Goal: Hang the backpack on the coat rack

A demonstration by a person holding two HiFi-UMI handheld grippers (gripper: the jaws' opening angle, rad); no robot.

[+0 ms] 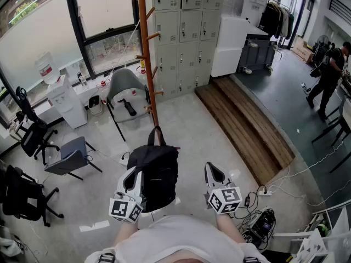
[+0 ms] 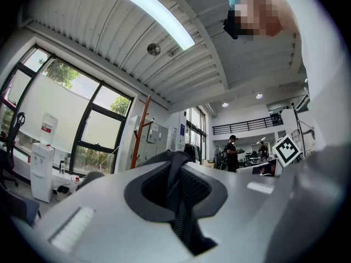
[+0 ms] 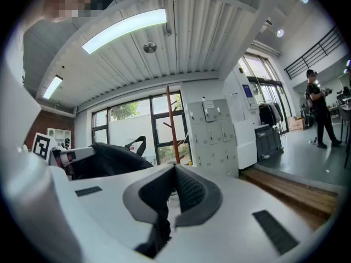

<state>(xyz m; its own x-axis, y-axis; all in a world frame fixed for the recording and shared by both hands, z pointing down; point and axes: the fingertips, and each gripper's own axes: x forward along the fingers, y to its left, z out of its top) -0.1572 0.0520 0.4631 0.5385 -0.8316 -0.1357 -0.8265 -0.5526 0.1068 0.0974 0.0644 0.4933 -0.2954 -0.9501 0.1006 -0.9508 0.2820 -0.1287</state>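
Here, the floor (image 1: 186,125): a pale surface is seen from above, spreading from the person's near edge to the far wall.
Lockers (image 1: 184,26): a grey bank is set against the far wall, just right of the coat rack.
Wooden step (image 1: 247,127): a long brown platform is laid on the right, running from the lockers toward the near side.
Coat rack (image 1: 147,53): a tall wooden pole with short pegs is stood upright at the far centre, before the window; it is also seen ahead in the left gripper view (image 2: 140,130) and the right gripper view (image 3: 173,125).
Backpack (image 1: 159,171): a black bag is held up off the floor at the near centre, on the near side of the rack and between the two grippers, with its top loop raised toward the pole; none of the pegs is seen to carry it.
Left gripper (image 1: 131,177): its jaws are pressed together on a black strap (image 2: 176,185) of the backpack, at the bag's left side.
Right gripper (image 1: 209,167): its jaws are brought together with nothing between them (image 3: 174,169); it is held just right of the backpack, apart from it.
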